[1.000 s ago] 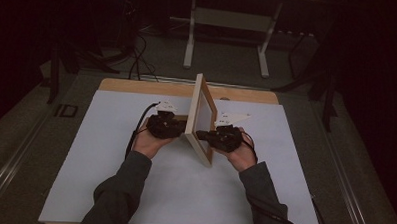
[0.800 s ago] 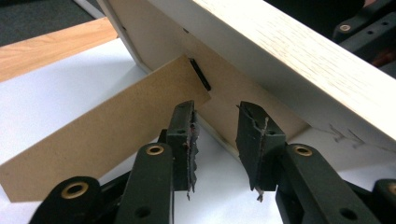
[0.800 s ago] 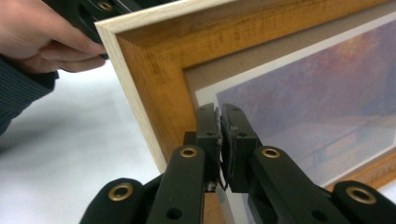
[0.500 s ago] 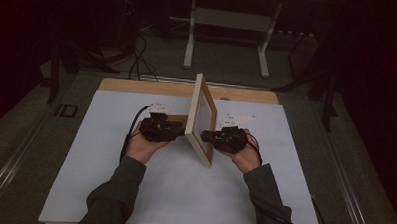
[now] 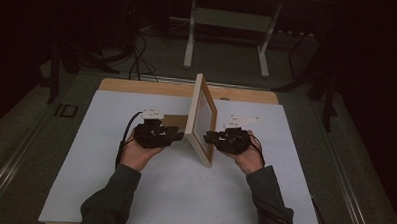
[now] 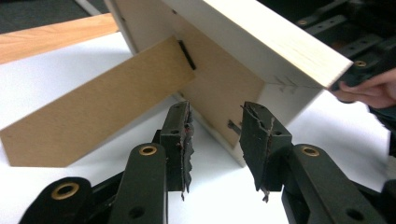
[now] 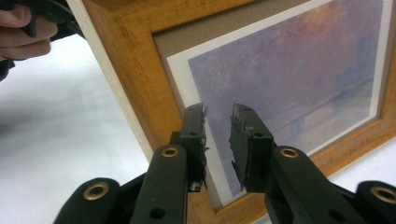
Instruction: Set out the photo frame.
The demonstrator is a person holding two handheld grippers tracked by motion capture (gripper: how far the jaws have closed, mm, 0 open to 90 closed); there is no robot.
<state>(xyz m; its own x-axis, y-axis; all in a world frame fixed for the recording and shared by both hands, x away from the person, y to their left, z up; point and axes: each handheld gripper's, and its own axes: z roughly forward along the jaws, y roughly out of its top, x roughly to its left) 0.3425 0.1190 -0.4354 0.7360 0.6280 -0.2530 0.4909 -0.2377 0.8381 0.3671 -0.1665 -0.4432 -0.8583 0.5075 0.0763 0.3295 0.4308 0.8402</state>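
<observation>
Left tool (image 6: 215, 140) parted, right tool (image 7: 218, 140) parted, both just opening, picture frame (image 5: 202, 117) standing between, unheld.

From my overhead feed, the picture frame (image 5: 202, 119) stands on its edge near the centre of the white mat (image 5: 99, 178), with its brown back stand (image 5: 172, 122) out at its nine o'clock. My left gripper (image 5: 174, 136) sits at the frame's nine o'clock, my right gripper (image 5: 208, 137) at its three o'clock, both just beside it. Both sets of jaws have just been opening, with nothing between them.
</observation>
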